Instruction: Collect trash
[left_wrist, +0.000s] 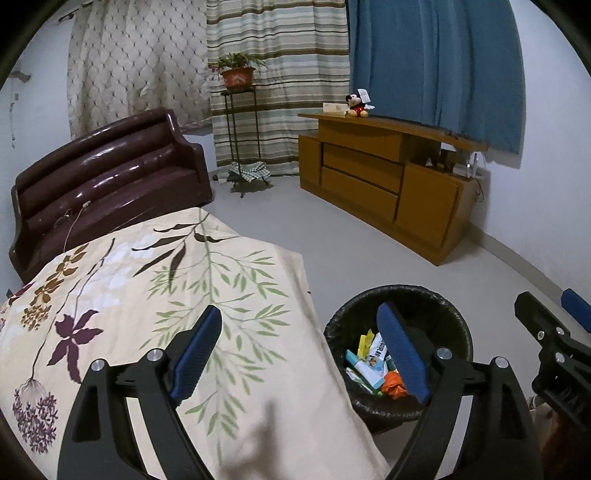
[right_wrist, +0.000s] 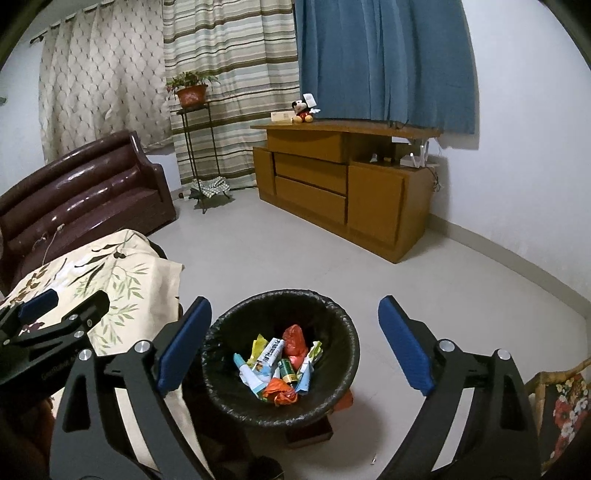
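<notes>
A: How are the grippers held?
B: The right gripper is poised above the trash bin, jaws spread wide, nothing gripped. The left gripper is held beside it over the floral cloth, jaws likewise apart.
A: And the trash?
B: The wrappers are seen lying inside the bin.

Grey floor, white walls, three curtains, a wooden cabinet and maroon sofa.

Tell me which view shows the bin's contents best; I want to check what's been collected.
The right wrist view: the bin sits centred between the open fingers, with wrappers, a tube and orange bags all visible. In the left wrist view, the bin is off to the right, and a finger covers part of the trash.
</notes>
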